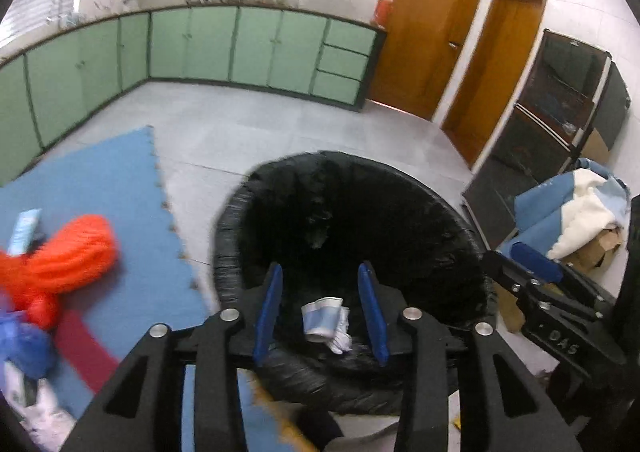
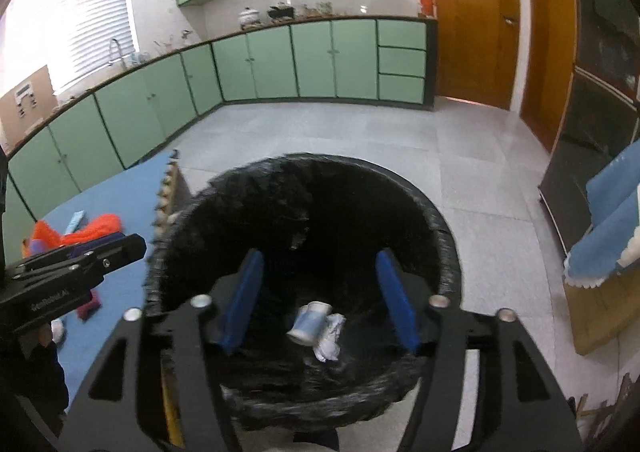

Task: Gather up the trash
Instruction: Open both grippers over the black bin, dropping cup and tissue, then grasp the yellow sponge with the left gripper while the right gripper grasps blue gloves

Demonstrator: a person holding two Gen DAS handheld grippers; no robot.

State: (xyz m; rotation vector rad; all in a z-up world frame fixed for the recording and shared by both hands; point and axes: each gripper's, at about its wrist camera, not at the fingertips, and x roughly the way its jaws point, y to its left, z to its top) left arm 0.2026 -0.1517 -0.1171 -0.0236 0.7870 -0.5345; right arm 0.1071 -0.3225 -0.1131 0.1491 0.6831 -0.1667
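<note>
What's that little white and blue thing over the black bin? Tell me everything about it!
The crumpled cup looks like paper, white with a pale blue band, squashed and lying tilted on its side with a scrunched white bit beside it. It shows over the dark opening of the black-lined bin, between the open gripper fingers, which do not touch it. Whether it is falling or resting cannot be told.

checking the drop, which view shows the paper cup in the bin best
The right wrist view: the paper cup lies unobstructed between the open tool fingers, inside the black bin, beside a crumpled white wad. The left wrist view shows the same cup, smaller.
</note>
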